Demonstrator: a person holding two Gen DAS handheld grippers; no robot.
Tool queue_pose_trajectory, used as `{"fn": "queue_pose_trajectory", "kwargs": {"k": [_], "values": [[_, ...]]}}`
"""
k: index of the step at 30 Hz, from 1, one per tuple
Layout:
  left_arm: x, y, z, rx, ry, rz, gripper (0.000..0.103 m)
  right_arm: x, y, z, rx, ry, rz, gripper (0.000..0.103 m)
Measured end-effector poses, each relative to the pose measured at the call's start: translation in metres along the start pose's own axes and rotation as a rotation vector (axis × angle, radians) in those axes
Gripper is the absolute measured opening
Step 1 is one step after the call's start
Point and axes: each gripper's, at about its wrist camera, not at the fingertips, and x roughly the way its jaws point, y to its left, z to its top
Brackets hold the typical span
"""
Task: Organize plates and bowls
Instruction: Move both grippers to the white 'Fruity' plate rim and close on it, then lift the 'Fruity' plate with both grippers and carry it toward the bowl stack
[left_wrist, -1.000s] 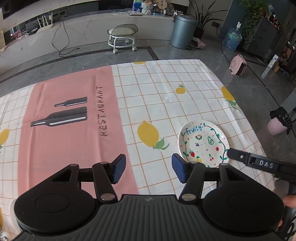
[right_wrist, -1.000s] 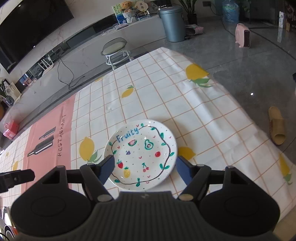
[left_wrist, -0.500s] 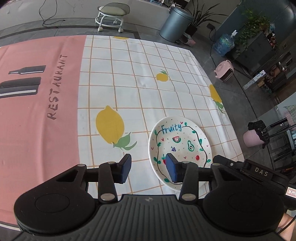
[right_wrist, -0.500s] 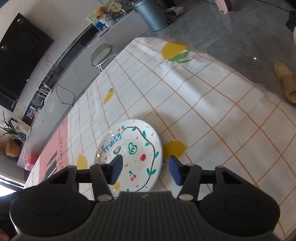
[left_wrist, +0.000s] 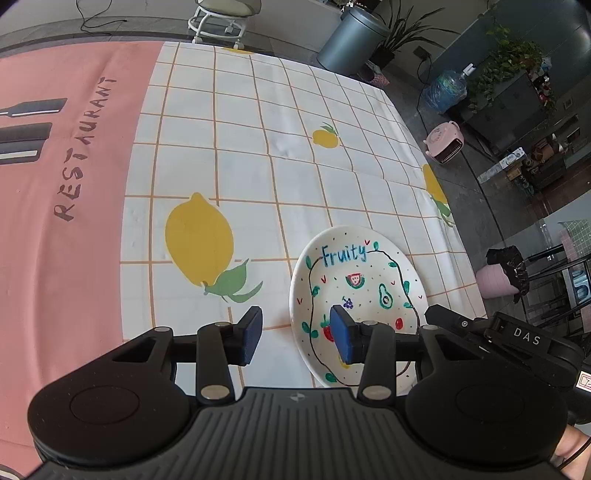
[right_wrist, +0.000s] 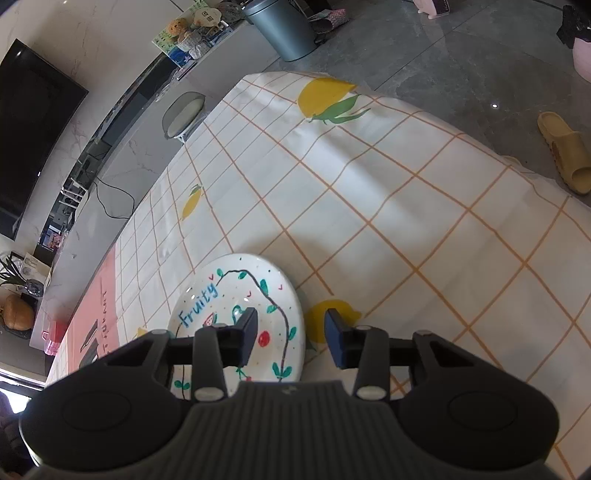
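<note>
A white plate (left_wrist: 354, 273) painted with fruit and the word "Fruity" lies flat on the checked tablecloth (left_wrist: 258, 166), near the table's right edge. My left gripper (left_wrist: 295, 334) straddles the plate's left rim: one blue pad (left_wrist: 341, 334) hangs over the plate and the other is over the cloth. In the right wrist view the same plate (right_wrist: 229, 291) sits low on the left. My right gripper (right_wrist: 291, 334) straddles its right rim, and its jaws are closing with the rim between them. No pad presses on the plate.
The right gripper's black body (left_wrist: 517, 339) crosses the plate's far right side. Beyond the table edge (right_wrist: 480, 147) lie grey floor, a tan slipper (right_wrist: 565, 155), a grey bin (left_wrist: 347, 40), a pink heater (left_wrist: 443, 142) and a stool (left_wrist: 221, 14). A pink "RESTAURANT" band (left_wrist: 55, 221) covers the cloth's left.
Both grippers have come down closer to the plate and their jaws have narrowed. Each now has one finger over the plate and one outside its rim.
</note>
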Motion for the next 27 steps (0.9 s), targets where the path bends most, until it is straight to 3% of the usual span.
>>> {"fn": "queue_pose_trajectory", "kwargs": {"k": [9,16,19,21,27], "values": [[0.008,0.006,0.001,-0.038,-0.007,-0.029,0.047,0.007,0.003,-0.002,-0.013,0.038,0.041,0.034],[0.014,0.000,0.000,-0.044,0.018,-0.045,0.028,0.007,0.004,-0.003,-0.028,0.037,0.037,0.032],[0.013,-0.005,0.000,-0.044,0.005,-0.011,0.024,0.008,0.009,-0.004,-0.058,0.036,0.010,0.029],[0.014,-0.011,-0.002,0.001,-0.002,0.034,0.016,0.008,0.010,-0.004,-0.062,0.032,-0.005,0.024],[0.007,-0.007,-0.004,-0.016,-0.011,0.027,0.013,0.005,0.007,-0.003,-0.046,0.030,0.011,0.022]]}}
